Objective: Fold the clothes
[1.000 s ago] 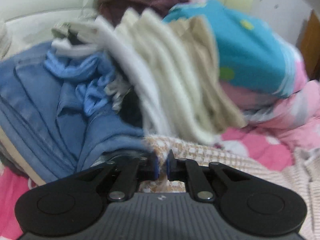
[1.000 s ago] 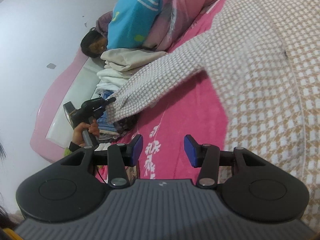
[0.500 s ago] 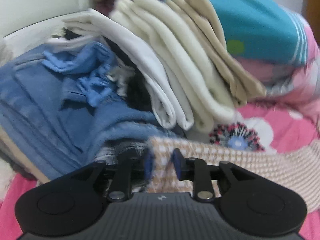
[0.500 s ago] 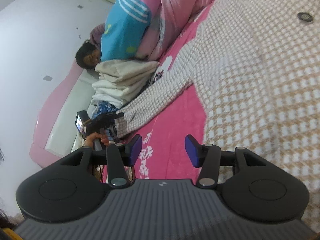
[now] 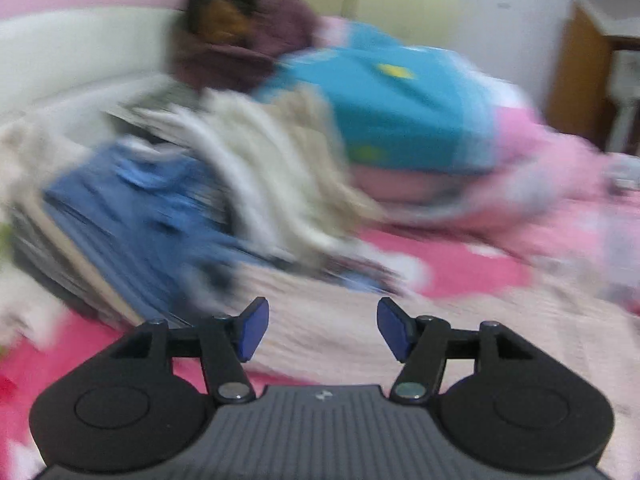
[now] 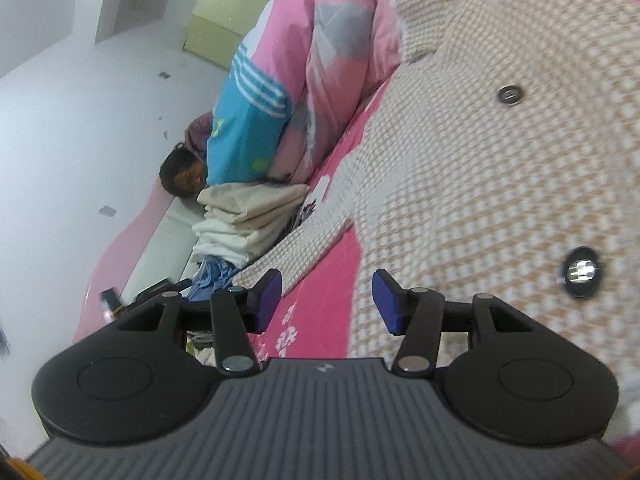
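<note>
Sleeve (image 5: pixel 360 332) (released) below opening left tongs (image 5: pixel 323 328)

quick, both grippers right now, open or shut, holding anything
left gripper: jaws opening, nothing between them, checked coat lies beyond.
right gripper: open, holding nothing, above the pink bedsheet.

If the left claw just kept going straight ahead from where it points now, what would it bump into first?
Probably the checked coat sleeve lying on the pink bed sheet just ahead of the left claw, whose jaws are opening with nothing between them. The view is blurred, so depth is uncertain.
</note>
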Tool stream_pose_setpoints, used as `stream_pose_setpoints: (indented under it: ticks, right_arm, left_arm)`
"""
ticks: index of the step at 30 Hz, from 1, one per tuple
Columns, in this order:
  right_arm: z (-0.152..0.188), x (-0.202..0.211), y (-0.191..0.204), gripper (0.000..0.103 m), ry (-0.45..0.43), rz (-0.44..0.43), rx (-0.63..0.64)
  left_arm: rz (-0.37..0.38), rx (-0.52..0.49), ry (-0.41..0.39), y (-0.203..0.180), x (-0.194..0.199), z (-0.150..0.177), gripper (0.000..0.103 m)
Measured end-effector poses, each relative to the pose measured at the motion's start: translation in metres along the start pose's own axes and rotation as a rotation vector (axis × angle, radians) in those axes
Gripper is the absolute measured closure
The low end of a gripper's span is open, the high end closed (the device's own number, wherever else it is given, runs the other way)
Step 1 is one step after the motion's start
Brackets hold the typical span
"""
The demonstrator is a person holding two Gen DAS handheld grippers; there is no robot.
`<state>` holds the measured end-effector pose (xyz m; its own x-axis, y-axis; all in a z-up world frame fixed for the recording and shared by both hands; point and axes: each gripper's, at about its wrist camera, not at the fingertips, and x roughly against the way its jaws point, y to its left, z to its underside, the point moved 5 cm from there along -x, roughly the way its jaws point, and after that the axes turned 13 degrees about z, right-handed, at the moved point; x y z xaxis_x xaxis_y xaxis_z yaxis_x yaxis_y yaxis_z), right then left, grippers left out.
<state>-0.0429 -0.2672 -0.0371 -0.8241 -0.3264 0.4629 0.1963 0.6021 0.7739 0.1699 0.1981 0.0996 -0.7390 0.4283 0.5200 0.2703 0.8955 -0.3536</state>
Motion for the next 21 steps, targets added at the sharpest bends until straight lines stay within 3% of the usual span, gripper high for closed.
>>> stream_pose_setpoints:
  ticks: [5,7,11,15,18,19,21]
  right_arm:
    - [-0.017,0.006,-0.007,0.053,-0.022,0.023,0.028]
    - [-0.029,0.008,-0.001,0.053,-0.032,0.028,0.055]
    - [-0.057,0.009,0.02,0.053,-0.043,0.033,0.134]
    - [-0.088,-0.008,0.052,0.053,-0.022,0.031,0.206]
    - [-0.113,-0.035,0.069,0.053,0.011,0.041,0.228]
    - [-0.121,-0.046,0.074,0.053,0.021,0.048,0.239]
    - [-0.133,-0.069,0.082,0.053,0.032,0.066,0.256]
  left_arm:
    - [0.366,0.14,0.049,-0.09,-0.021,0.054,0.038]
    - [0.442,0.185,0.067,-0.113,-0.049,0.076,0.038]
    - [0.458,0.31,0.107,-0.128,-0.118,0.117,0.04]
    - [0.392,0.502,0.099,-0.106,-0.184,0.134,0.042]
    - [0.392,0.584,0.103,-0.087,-0.226,0.14,0.042]
    - [0.394,0.598,0.1,-0.083,-0.237,0.142,0.045]
    - [0.395,0.615,0.05,-0.078,-0.25,0.142,0.061]
